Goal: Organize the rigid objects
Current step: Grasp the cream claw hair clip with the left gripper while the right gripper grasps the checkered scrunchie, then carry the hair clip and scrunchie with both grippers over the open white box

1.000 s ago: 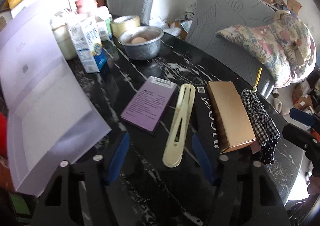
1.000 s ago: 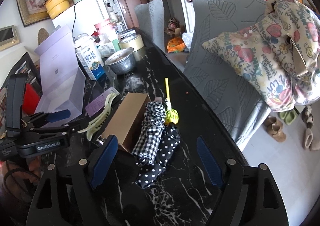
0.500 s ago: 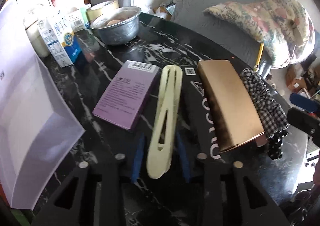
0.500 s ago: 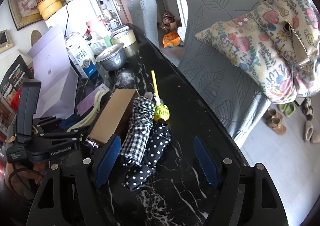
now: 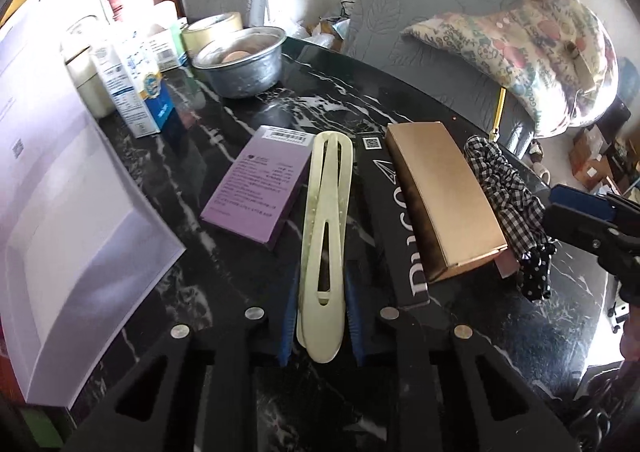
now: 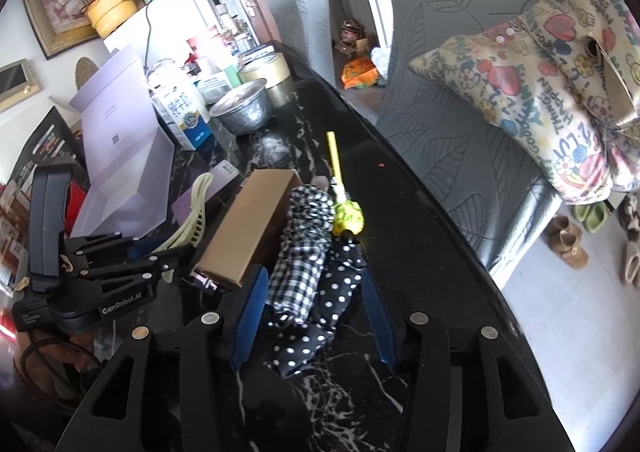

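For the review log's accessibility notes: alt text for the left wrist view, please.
The left tongs are shut on the near end of a pale yellow hair clip lying on a black marble table. A purple box lies to its left, a tan carton and checked cloth to its right.

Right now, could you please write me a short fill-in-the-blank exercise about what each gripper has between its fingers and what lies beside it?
1. The left gripper is shut on the pale yellow ____.
2. The hair clip lies between the gold box and the ____ box.
3. The right gripper, whose jaws have just been closing, straddles the checked and ____ cloth bundle.
4. The metal bowl stands beside a roll of ____.

Missing words: hair clip; purple; polka-dot; tape
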Available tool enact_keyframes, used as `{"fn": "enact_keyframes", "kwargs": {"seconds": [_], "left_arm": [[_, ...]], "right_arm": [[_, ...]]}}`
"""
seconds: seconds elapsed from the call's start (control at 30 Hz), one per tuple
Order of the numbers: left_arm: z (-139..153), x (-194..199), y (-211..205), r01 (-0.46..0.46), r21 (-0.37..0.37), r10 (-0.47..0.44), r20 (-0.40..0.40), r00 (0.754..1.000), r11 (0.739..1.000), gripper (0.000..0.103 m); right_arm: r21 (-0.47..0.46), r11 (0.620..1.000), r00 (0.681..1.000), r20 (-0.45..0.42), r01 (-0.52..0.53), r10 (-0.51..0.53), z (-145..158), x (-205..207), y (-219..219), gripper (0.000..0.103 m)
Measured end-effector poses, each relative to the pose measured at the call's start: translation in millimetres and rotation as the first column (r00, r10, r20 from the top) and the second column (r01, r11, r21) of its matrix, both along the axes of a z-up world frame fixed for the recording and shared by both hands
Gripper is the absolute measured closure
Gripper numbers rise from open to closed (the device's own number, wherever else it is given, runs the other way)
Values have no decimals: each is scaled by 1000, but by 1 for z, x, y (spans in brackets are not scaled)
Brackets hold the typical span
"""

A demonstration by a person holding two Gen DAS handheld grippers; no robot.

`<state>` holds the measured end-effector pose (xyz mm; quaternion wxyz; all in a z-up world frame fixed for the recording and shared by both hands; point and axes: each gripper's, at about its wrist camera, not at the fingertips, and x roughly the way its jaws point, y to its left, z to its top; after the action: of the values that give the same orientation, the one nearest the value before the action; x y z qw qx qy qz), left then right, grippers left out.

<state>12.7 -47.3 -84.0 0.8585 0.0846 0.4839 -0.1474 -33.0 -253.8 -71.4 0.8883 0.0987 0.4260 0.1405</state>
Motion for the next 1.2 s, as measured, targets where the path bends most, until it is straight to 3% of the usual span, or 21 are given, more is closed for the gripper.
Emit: {"fn": "enact_keyframes", "kwargs": {"seconds": [0.2,0.4,0.67,1.2], "left_arm": [[6,-11,12,-24,-16,24,-1,1000,1000,81],[8,-16,18,-41,-29,42,2,999,999,81],[9,-21,19,-31,-43,31,5,1000,999,81],[26,-43,29,-56,-60,59,50,997,997,81]], "right_arm": [[-37,997,997,38,-65,66,5,4,19,54],[-91,993,997,5,-78,79,-3,11,29,61],[-136,989,999,4,-50,51,-15,12,29,85],[-87,995,996,72,-51,57,8,-15,29,86]]}}
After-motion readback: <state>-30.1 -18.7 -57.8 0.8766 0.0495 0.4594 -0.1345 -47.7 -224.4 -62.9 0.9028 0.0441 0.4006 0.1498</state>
